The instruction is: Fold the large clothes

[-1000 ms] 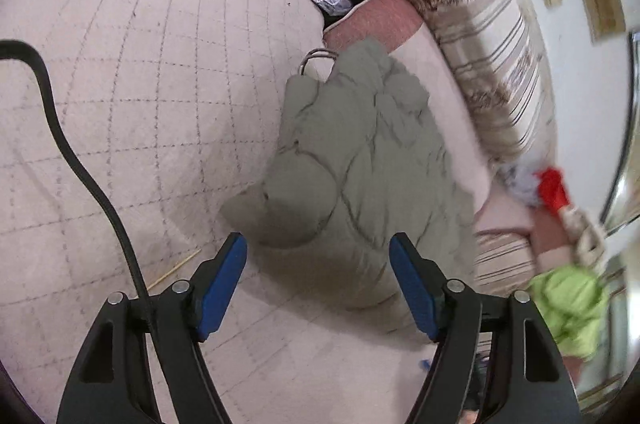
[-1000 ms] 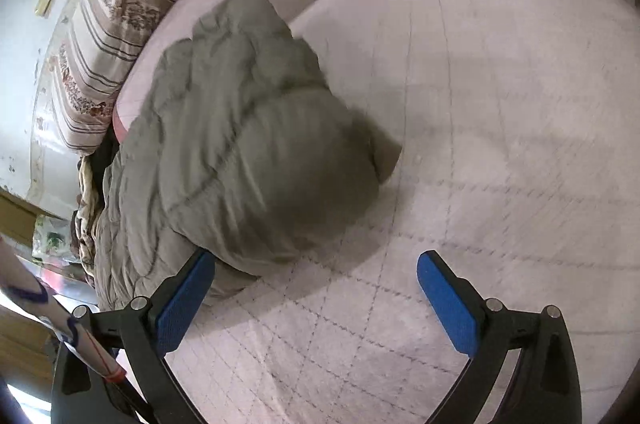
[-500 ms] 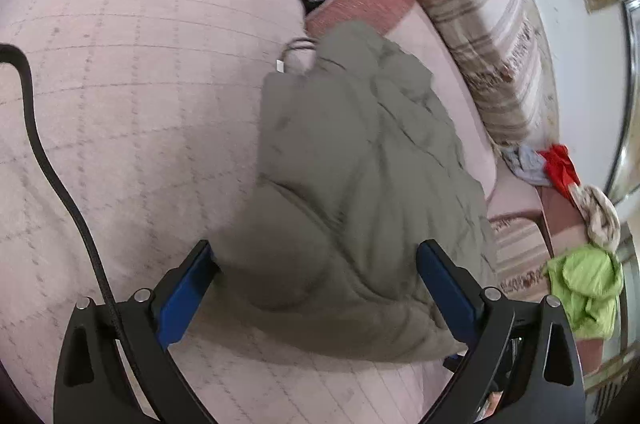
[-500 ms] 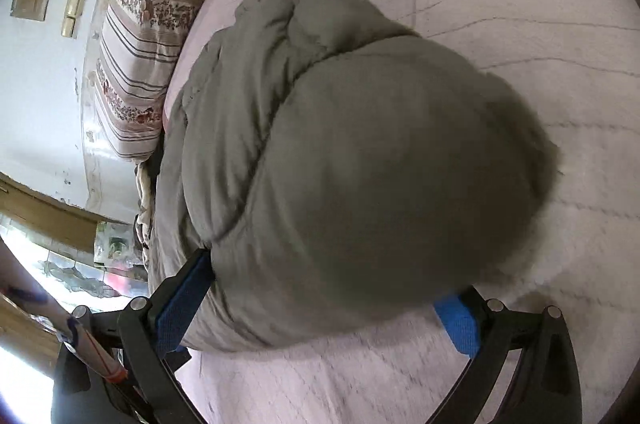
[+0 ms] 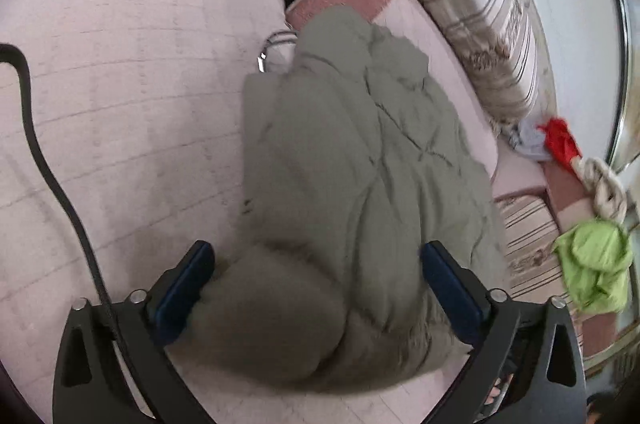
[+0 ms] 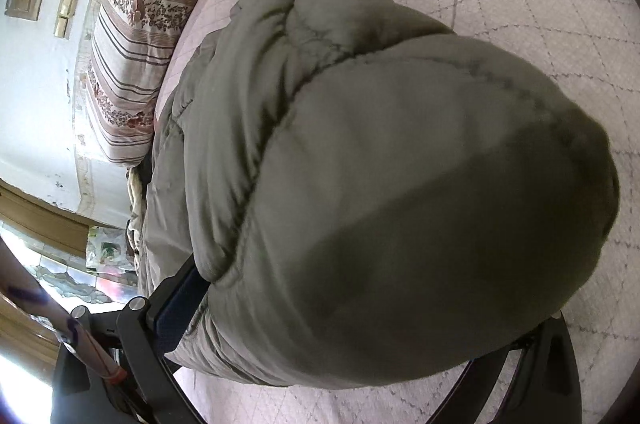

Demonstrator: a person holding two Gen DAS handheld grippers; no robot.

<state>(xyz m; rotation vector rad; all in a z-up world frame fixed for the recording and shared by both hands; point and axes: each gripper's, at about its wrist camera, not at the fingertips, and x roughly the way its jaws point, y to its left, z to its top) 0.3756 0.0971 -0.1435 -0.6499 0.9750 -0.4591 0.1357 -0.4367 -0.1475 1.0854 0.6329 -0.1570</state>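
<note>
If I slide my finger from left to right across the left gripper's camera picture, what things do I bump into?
Black cable → pink quilted bedcover → grey-green padded jacket → striped pillow → red cloth → bright green garment.

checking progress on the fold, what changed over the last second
Both grippers closed in on the grey padded jacket. The left gripper has just been opening its fingers, which now straddle the near end, not pressing. The right gripper sits around the bulge. The jacket, striped pillow and bed cover stayed put.
</note>
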